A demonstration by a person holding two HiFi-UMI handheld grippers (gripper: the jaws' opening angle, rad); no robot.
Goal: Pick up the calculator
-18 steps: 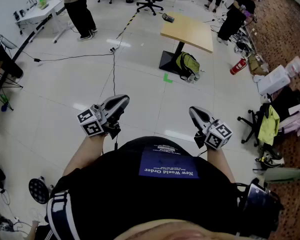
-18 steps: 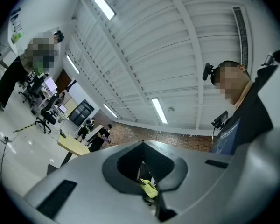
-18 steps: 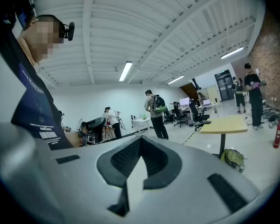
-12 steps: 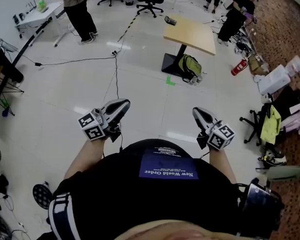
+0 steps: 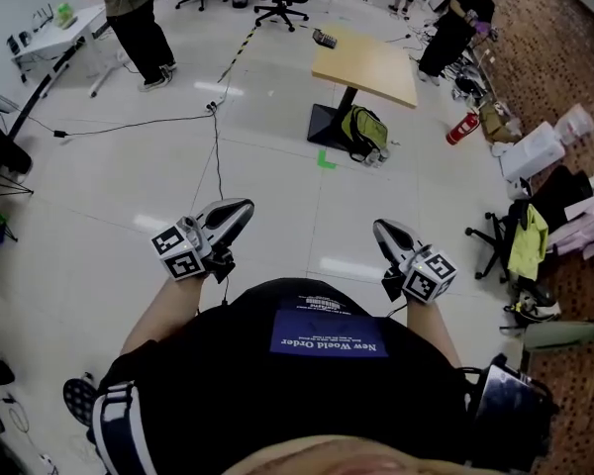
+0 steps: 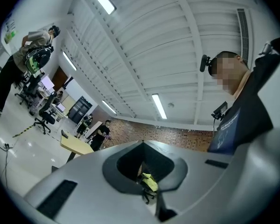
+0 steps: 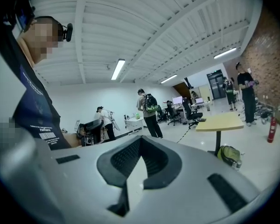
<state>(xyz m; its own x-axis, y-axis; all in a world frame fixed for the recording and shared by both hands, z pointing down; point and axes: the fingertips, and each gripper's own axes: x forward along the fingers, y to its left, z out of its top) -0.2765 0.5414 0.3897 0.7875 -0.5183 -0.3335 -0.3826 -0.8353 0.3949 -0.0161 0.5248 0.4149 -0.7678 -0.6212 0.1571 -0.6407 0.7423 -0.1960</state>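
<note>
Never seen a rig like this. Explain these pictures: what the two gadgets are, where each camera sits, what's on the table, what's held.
A person holds a two-jaw gripper in each hand: left gripper, right gripper. The head view looks down from the person's head; each gripper view rides on its gripper, looking along its jaws. Both are shut and empty. Across the floor stands a wooden table with a small dark thing, probably the calculator, at its far corner.
</note>
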